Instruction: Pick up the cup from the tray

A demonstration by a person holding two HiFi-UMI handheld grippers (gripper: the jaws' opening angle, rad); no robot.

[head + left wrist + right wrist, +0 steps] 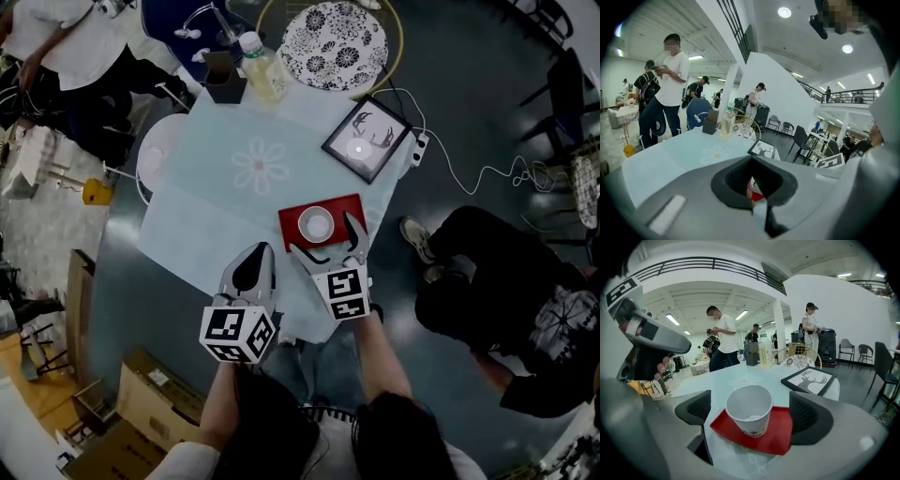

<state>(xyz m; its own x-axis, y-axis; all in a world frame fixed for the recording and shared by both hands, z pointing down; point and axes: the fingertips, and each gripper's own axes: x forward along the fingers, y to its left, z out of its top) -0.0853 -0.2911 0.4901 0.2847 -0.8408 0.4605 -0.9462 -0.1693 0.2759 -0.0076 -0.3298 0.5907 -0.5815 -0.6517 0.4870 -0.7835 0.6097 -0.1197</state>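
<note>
A white paper cup [316, 223] stands upright and empty on a small red tray [292, 221] near the front edge of the table with the pale blue cloth [216, 187]. My right gripper [324, 236] is open, one jaw on each side of the cup, touching neither. In the right gripper view the cup [749, 408] sits on the tray [778, 432] between the dark pads [810, 414]. My left gripper [262, 251] hovers shut and empty to the left of the tray. Through the gap in its jaws the left gripper view shows a sliver of the cup [753, 190].
A framed deer picture [366, 139] lies behind the tray, a power strip [419, 148] beside it. At the far edge stand a bottle [262, 67] and a dark box [225, 80]. A person sits on the floor at right [506, 281]. Cardboard boxes [141, 403] lie lower left.
</note>
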